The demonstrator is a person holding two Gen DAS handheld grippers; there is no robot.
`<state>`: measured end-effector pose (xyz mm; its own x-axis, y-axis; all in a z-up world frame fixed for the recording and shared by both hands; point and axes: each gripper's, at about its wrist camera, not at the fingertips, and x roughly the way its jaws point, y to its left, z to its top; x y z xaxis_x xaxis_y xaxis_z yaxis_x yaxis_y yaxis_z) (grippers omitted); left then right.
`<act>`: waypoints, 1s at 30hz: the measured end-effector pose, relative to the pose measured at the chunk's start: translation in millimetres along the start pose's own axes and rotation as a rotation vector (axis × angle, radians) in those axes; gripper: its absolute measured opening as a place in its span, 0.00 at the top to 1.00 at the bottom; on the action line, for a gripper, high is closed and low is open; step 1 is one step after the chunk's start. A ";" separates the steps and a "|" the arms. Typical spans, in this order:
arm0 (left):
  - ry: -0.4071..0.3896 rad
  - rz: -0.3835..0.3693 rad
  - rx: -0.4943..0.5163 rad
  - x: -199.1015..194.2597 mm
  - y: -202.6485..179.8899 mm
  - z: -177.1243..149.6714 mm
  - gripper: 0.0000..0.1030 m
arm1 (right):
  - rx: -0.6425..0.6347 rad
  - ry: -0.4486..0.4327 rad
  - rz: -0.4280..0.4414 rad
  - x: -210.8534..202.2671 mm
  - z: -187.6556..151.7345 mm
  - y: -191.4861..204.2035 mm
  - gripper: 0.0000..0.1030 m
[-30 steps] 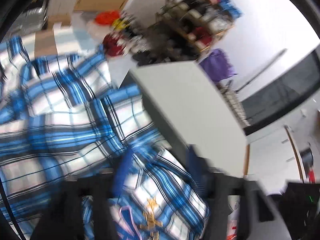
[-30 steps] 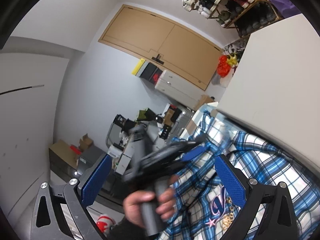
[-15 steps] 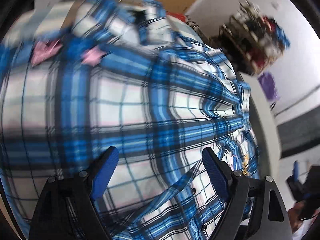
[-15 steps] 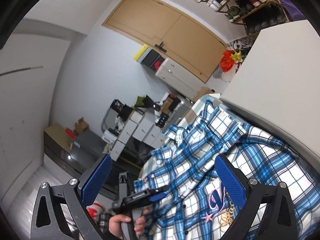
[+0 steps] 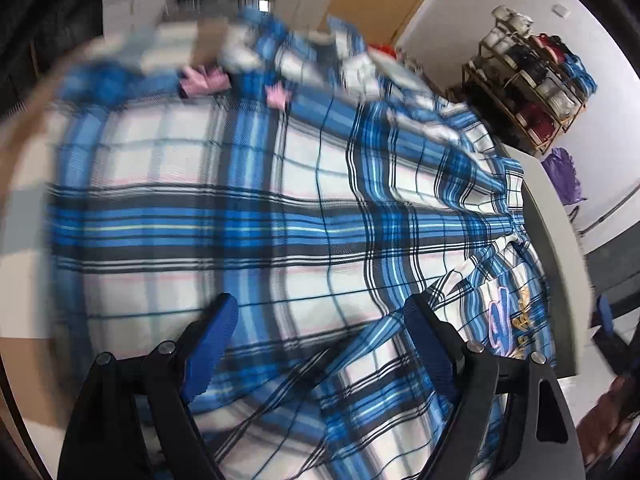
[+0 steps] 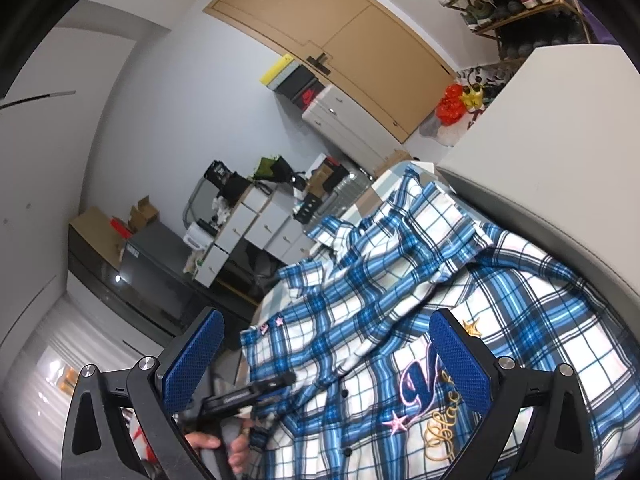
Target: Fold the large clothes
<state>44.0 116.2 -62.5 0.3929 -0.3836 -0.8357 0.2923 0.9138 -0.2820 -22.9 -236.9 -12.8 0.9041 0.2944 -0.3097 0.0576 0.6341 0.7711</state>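
Woven plaid cloth shirt (image 5: 304, 216), matt

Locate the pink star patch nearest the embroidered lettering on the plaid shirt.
In the right wrist view the pink star patch sits low and right of centre on the plaid shirt, just left of the gold script embroidery and below the blue letter.

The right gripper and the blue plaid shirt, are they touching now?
Cannot tell. The right wrist view shows the right gripper open over the plaid shirt, nothing pinched between its pads, but neither contact nor a gap shows plainly.
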 end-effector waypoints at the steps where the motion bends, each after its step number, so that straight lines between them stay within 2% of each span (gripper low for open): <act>1: -0.028 0.026 0.015 -6.4 -3.5 -1.6 0.21 | -0.007 0.007 -0.005 1.7 -1.1 0.2 0.00; 3: -0.076 0.073 0.032 -23.3 -11.6 -6.5 0.21 | -0.024 0.020 -0.019 5.6 -2.4 1.8 0.00; 6: -0.105 0.157 0.001 -32.1 -12.7 -10.0 0.21 | -0.039 0.046 -0.041 12.5 -5.7 2.7 0.00; 12: -0.180 0.222 -0.027 -32.9 -14.5 -23.6 0.21 | -0.046 0.110 -0.089 27.9 -14.8 3.0 0.00; 14: -0.189 0.219 -0.018 -33.5 -8.1 -23.9 0.21 | -0.068 0.123 -0.114 31.6 -15.5 8.9 0.00; 16: -0.197 0.217 -0.019 -32.9 -2.3 -24.2 0.21 | -0.138 0.152 -0.130 39.9 -11.8 26.5 0.00; 19: -0.199 0.194 -0.013 -37.1 13.0 -22.5 0.21 | -0.292 0.196 -0.110 59.6 4.7 66.1 0.00; 21: -0.206 0.169 -0.025 -39.1 25.5 -18.3 0.21 | -0.373 0.263 -0.101 86.0 24.9 92.7 0.00; 24: -0.213 0.175 -0.017 -53.8 40.5 -17.7 0.21 | -0.432 0.316 -0.149 142.1 66.9 124.4 0.00; 27: -0.233 0.189 -0.026 -55.3 50.2 -11.2 0.21 | -0.518 0.390 -0.267 224.3 102.7 145.4 0.00; 30: -0.203 0.180 -0.007 -52.6 43.7 -17.5 0.21 | -0.599 0.475 -0.387 325.9 125.2 148.0 0.00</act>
<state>20.9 178.7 -39.1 0.6052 -0.2334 -0.7611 0.1963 0.9703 -0.1415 333.3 -136.6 70.0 0.5860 0.1622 -0.7939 -0.0286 0.9833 0.1798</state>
